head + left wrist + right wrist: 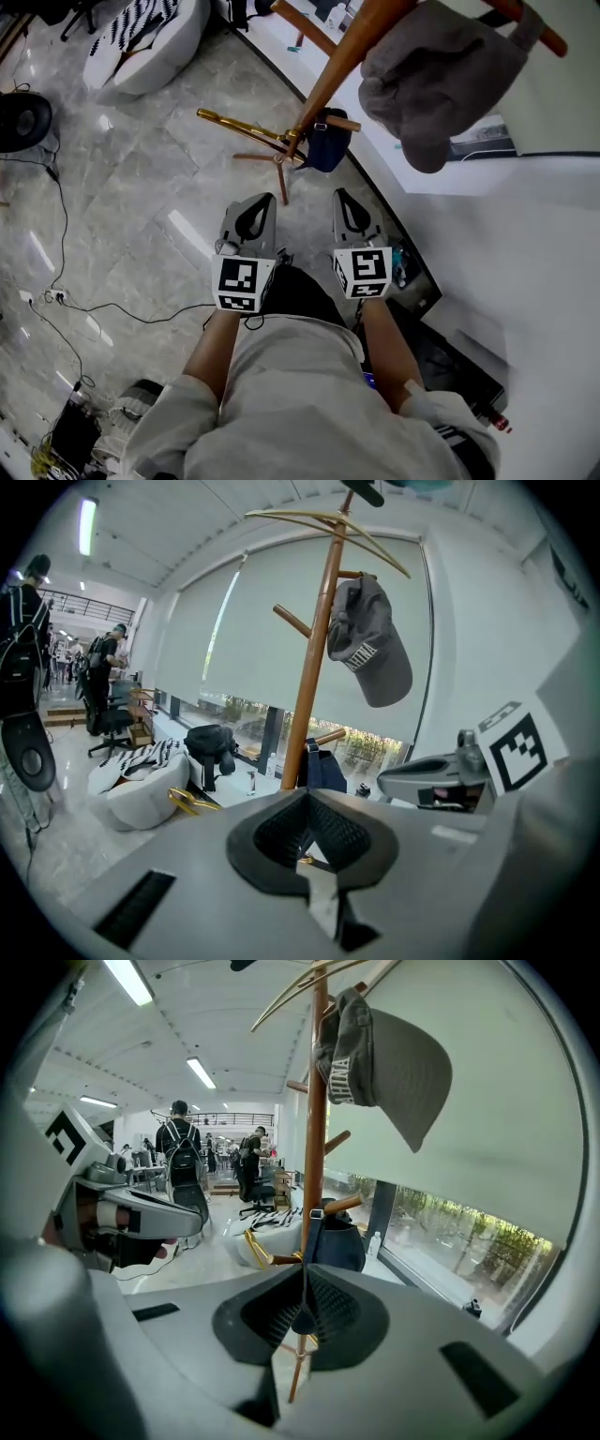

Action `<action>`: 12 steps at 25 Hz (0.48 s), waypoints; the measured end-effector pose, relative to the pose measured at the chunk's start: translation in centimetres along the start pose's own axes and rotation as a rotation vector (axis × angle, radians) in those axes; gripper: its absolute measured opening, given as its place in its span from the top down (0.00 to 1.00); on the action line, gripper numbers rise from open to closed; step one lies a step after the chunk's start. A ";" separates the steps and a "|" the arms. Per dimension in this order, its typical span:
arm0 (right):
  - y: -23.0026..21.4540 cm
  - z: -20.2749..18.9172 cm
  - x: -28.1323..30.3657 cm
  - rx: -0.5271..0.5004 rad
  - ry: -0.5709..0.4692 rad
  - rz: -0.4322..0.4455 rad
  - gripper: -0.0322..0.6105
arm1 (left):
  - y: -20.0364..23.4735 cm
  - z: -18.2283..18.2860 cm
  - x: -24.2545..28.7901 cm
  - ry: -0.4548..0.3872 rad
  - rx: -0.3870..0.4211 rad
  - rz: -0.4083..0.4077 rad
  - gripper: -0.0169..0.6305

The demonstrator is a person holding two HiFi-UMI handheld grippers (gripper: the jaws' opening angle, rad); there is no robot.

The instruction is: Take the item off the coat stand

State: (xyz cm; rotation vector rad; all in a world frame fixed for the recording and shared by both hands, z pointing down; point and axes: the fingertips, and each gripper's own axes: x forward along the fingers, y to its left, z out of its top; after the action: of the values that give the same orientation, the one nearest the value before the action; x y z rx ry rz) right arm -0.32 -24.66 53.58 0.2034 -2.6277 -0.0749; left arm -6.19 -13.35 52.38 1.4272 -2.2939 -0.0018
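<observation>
open-plan office or studio floor. ceiling strip lights (131, 981) run over a long hall where people (180, 1162) stand near a wheeled office chair (112, 726). polished stone-tile floor (122, 187) with loose cables (84, 305), a striped beanbag seat (150, 42), and a tall window behind a roller blind (244, 639).

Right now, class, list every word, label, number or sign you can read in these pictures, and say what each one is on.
Grey cap on the coat stand: white lettering on its side, too small and warped to read.
Left gripper and right gripper: black-and-white square markers on their cubes, no words.
Nothing else is legible.
</observation>
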 end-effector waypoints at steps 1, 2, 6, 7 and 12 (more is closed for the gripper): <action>0.1 -0.2 0.4 -0.001 0.007 0.002 0.94 | 0.2 -0.3 0.2 -0.001 -0.009 0.000 0.96; 0.1 -0.4 0.8 -0.001 0.015 0.003 0.94 | 0.4 -0.6 0.5 -0.003 -0.018 0.002 0.96; -0.3 -0.8 2.4 -0.013 0.035 -0.011 0.94 | 1.5 -1.4 1.8 -0.023 -0.046 0.009 0.96; -0.4 -1.0 2.7 -0.013 0.038 -0.019 0.94 | 1.7 -1.7 2.1 -0.026 -0.053 0.009 0.96; -1.1 -2.2 4.5 0.046 0.056 -0.035 0.80 | 2.7 -3.3 3.1 -0.031 -0.091 0.005 0.96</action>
State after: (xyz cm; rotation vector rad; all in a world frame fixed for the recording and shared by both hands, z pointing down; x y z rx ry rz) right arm -2.97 -26.47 57.52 0.2630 -2.5720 -0.0203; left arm -8.48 -13.97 57.12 1.3843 -2.2921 -0.1266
